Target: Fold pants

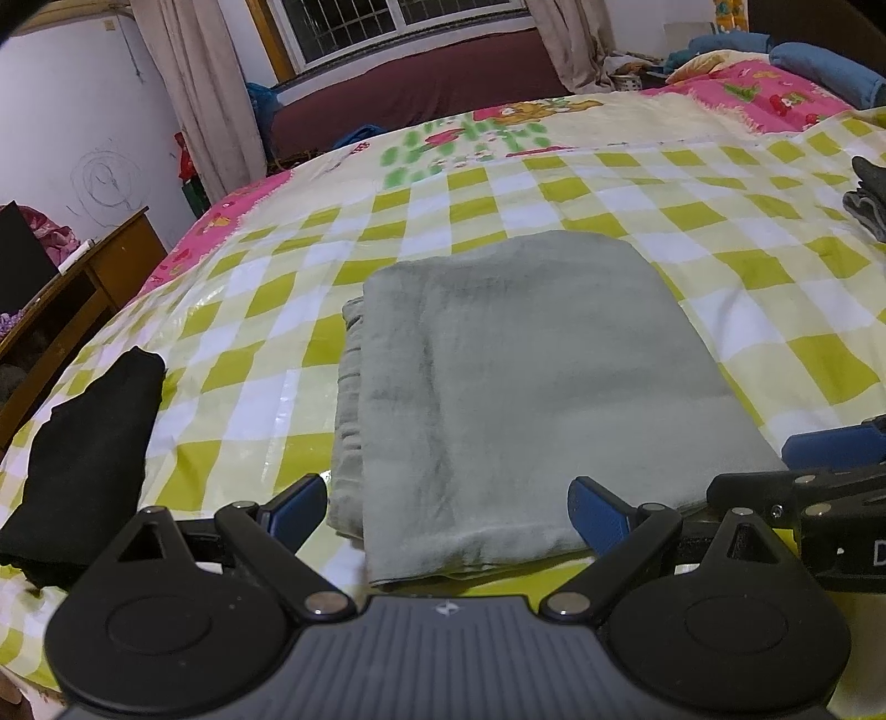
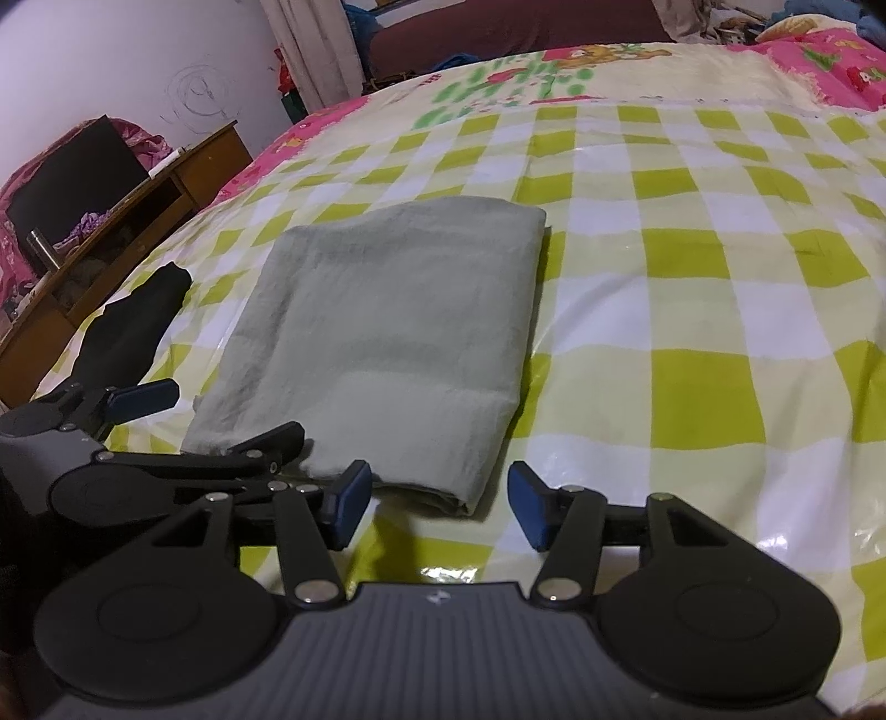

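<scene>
left view only: i am seeing a window with a grille (image 1: 404, 22) above a maroon bench, blue rolled bedding (image 1: 825, 69) far right, and a dark grey garment (image 1: 866, 196) poking in at the right edge; the other gripper's blue pad is showing at the right.
right view only: i am seeing a metal flask (image 2: 40, 246) on the wooden desk (image 2: 183, 171), and the left gripper (image 2: 221, 421) from the side, its near finger lying over the near-left corner of the pants.
pants: the grey-green pants (image 1: 531, 376) are lying folded into a thick rectangle near the middle of the bed, just ahead of both grippers.
left gripper: the left gripper (image 1: 448, 507) is standing wide open, its pads straddling the near edge of the pants; i am seeing no pinch on the cloth.
right gripper: the right gripper (image 2: 437, 498) is standing about half open, gripping nothing; the near-right corner of the pants is sitting just ahead of the gap, and i cannot tell whether the left pad is touching it.
textures: the pants are looking soft and matte, with stacked layers and gathered creases along the left side; the checked sheet (image 2: 692, 310), yellow-green and white, is looking glossy like plastic, catching glare.
black garment: a black garment (image 1: 94, 443) is lying crumpled to the left of the pants, well apart.
</scene>
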{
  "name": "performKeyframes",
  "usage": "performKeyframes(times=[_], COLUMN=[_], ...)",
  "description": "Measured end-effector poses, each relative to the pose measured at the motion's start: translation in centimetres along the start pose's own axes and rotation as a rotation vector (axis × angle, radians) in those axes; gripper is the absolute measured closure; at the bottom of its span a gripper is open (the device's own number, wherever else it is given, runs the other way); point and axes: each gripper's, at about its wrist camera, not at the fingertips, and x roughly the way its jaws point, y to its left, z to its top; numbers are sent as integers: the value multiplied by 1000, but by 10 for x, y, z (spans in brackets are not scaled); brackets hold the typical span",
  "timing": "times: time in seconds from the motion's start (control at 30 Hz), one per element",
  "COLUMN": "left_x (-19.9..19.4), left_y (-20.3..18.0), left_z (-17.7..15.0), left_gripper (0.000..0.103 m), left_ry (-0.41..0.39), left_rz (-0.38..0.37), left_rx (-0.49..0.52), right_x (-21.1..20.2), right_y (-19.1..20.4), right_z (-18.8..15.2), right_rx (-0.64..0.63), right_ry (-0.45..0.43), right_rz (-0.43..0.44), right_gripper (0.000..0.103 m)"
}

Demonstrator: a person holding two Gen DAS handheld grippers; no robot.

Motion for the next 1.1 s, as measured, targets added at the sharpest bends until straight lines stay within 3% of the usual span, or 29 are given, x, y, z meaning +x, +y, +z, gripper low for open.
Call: performKeyframes(times=[1.1], left_x=[7], left_y=[-3], left_z=[0], left_gripper=[0], left_ry=[21], left_rz=[-12], left_rx=[11], right_x=[7], right_y=[-6], right_z=[-2], right_rx=[33], right_ry=[9], right_rz=[17], right_gripper=[42])
